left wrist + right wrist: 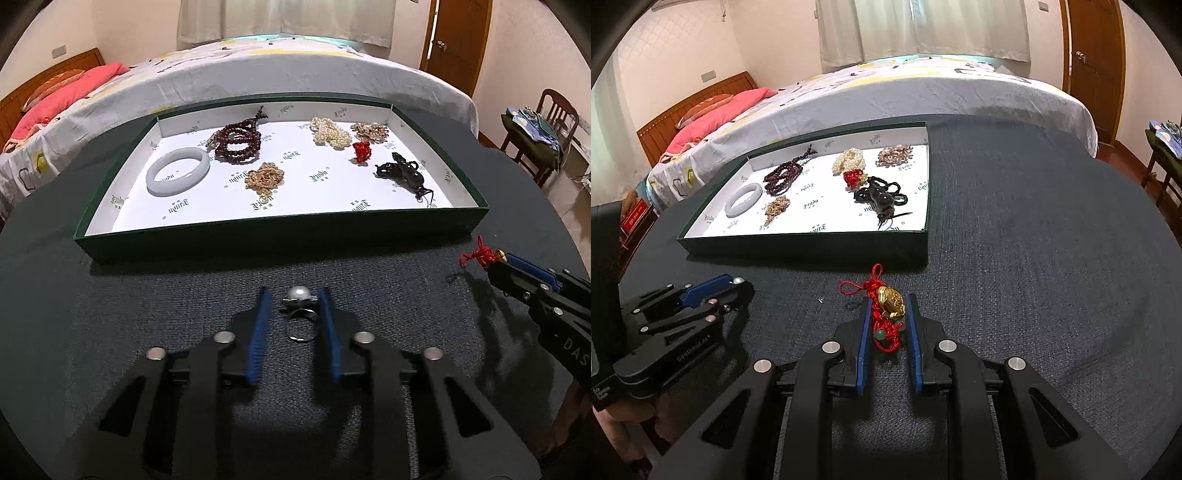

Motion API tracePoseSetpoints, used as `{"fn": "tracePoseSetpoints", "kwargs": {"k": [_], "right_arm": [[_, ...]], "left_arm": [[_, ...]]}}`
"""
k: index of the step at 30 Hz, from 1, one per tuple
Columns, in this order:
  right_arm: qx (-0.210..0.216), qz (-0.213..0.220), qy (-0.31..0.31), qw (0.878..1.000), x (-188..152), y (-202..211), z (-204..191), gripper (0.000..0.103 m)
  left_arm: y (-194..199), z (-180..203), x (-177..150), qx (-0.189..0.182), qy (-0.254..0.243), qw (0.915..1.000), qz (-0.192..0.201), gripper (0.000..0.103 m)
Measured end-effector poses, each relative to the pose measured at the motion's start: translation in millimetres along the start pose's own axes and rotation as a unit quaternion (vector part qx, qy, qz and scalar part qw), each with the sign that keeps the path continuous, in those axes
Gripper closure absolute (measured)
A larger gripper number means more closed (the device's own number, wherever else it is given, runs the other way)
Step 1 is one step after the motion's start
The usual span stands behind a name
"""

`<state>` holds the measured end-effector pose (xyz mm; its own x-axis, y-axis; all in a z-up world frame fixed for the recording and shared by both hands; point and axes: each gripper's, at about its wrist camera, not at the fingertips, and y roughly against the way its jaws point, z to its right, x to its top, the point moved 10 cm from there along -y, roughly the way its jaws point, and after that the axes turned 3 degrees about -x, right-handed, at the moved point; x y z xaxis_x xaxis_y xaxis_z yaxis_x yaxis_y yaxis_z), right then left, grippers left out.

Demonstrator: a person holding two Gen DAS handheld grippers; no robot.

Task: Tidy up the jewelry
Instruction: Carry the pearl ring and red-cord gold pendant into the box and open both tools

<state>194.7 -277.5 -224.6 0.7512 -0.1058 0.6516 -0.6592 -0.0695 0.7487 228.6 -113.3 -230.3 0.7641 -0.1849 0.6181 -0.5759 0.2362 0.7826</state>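
Lying on the dark fabric tabletop (147,302), a pearl ring (300,314) sat between the blue pads of the left gripper (295,299). The jaws stood apart; the ring's pearl lay near the fingertips and its band further back, with a visible gap to each pad. Beyond it stood the green tray (258,240), its white floor holding a pale jade bangle (178,170), dark red prayer beads (238,142), a gold chain (265,179), a pearl necklace (330,133), a red knot ornament (362,150) and a black corded pendant (402,171). At the right edge the right gripper (496,264) appeared with red cord at its tip; whether it was clamped could not be told from this view.

In the right wrist view, a gold charm on red knotted cord (891,304) lay on the tabletop (1034,258) between the right gripper's (889,301) blue pads. The jaws were parted; the charm sat close against the right pad, contact uncertain. The tray (812,247) lay ahead and to the left. The left gripper (737,286) rested low at the left, the pearl visible at its tip.
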Motion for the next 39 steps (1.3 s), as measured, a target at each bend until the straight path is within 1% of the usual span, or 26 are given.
{"fn": "tracePoseSetpoints", "kwargs": {"k": [9,14,18,23,28,33,39], "right_arm": [[0.003,0.001,0.001,1.0,1,2,-4,0.084],[0.012,0.01,0.0,1.0,6,9,-10,0.084],[0.018,0.021,0.002,1.0,14,18,-17,0.084],[0.029,0.04,0.007,0.999,30,32,-29,0.084],[0.037,0.059,0.019,0.997,53,38,-46,0.084],[0.04,0.076,0.031,0.996,76,35,-61,0.084],[0.044,0.081,0.029,0.995,98,15,-72,0.084]], "left_arm": [[4,-3,-2,-0.008,-0.004,1.0,0.002,0.082],[20,-11,5,-0.007,0.0,0.9998,0.017,0.082],[39,-19,15,-0.005,0.006,0.9993,0.037,0.082],[59,-27,30,-0.005,0.014,0.9981,0.06,0.082],[68,-36,50,0.0,0.015,0.9969,0.077,0.082],[68,-49,71,0.008,0.018,0.9957,0.09,0.082],[49,-64,93,0.015,0.024,0.9954,0.092,0.082]]}}
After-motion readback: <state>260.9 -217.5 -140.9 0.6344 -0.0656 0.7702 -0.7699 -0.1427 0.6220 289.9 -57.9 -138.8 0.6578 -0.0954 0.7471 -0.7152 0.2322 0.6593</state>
